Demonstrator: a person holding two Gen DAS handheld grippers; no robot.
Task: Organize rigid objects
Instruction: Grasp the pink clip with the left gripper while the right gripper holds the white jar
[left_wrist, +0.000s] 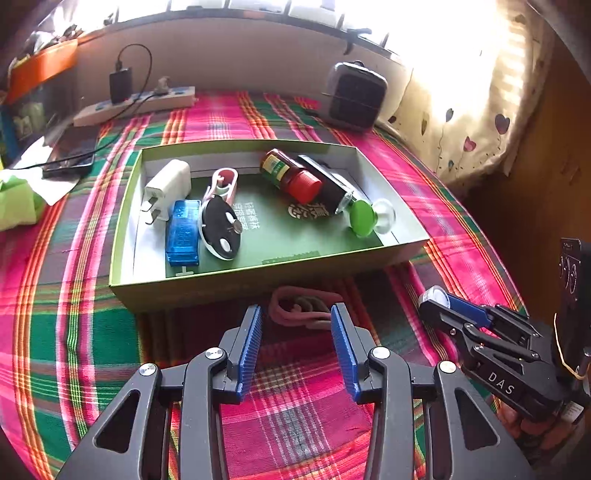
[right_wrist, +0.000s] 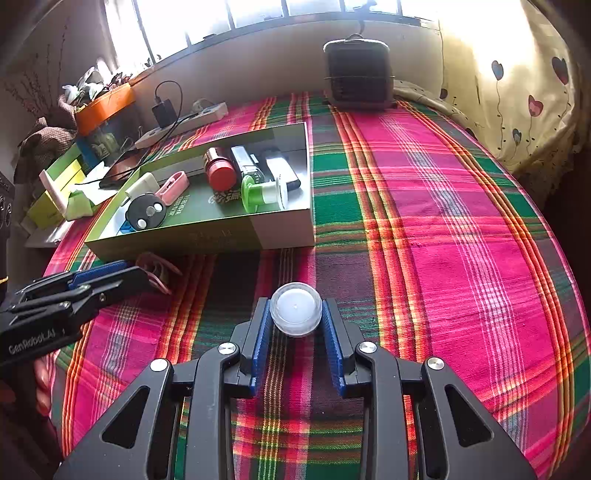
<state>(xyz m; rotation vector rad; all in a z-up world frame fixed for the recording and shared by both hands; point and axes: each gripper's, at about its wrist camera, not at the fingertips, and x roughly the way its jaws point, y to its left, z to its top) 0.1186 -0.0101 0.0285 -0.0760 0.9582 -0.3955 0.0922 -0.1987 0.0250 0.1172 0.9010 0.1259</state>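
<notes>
This is a lived-in room of a home. A pink, green and red plaid woven cloth (right_wrist: 424, 206) covers the counter beneath a bright barred window (right_wrist: 258, 11). A cream curtain printed with heart-shaped balloons (right_wrist: 524, 96) hangs at the right. A white power strip with a black charger plugged in (left_wrist: 136, 101) lies by the wall, near a small dark grey desktop fan heater (right_wrist: 356, 74) and an orange box of household clutter (right_wrist: 105, 105).
</notes>
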